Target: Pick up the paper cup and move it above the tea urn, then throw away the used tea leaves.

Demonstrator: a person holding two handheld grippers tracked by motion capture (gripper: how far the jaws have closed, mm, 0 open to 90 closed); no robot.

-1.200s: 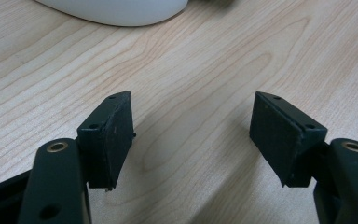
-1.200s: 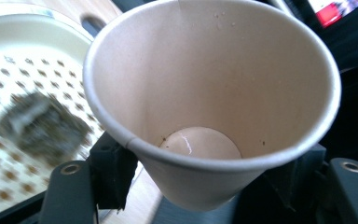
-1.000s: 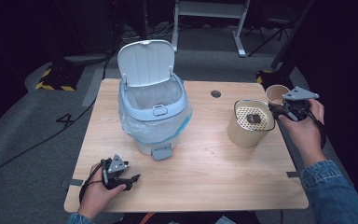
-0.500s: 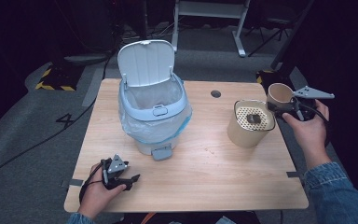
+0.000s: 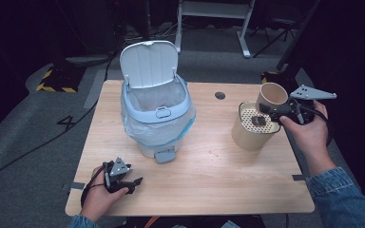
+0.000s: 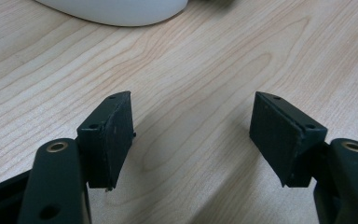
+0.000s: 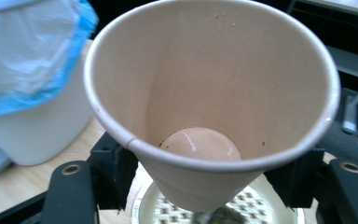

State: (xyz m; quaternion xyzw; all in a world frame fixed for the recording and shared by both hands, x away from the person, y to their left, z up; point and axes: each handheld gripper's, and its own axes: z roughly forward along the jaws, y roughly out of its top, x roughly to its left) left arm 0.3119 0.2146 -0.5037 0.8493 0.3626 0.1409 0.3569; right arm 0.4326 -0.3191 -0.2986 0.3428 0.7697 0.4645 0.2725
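**Paper cup held tilted over strainer-topped tub**

Tan paper cup sits clamped between the jaws of the right gripper, held off the tabletop at about 3 o'clock from the bin, its mouth tipped toward the camera that rides on that gripper. In the right gripper view the cup shows a little pale brown liquid pooled at its bottom, with the black jaws pressing its lower wall from both sides. Directly under it stands a beige tub with a perforated insert holding a dark lump. The left gripper rests low at 7 o'clock, near the tabletop's front edge, its jaws standing apart with only bare wood between them. A pale blue pedal bin, lid raised and lined with a clear bag, stands at the tabletop's centre-left.
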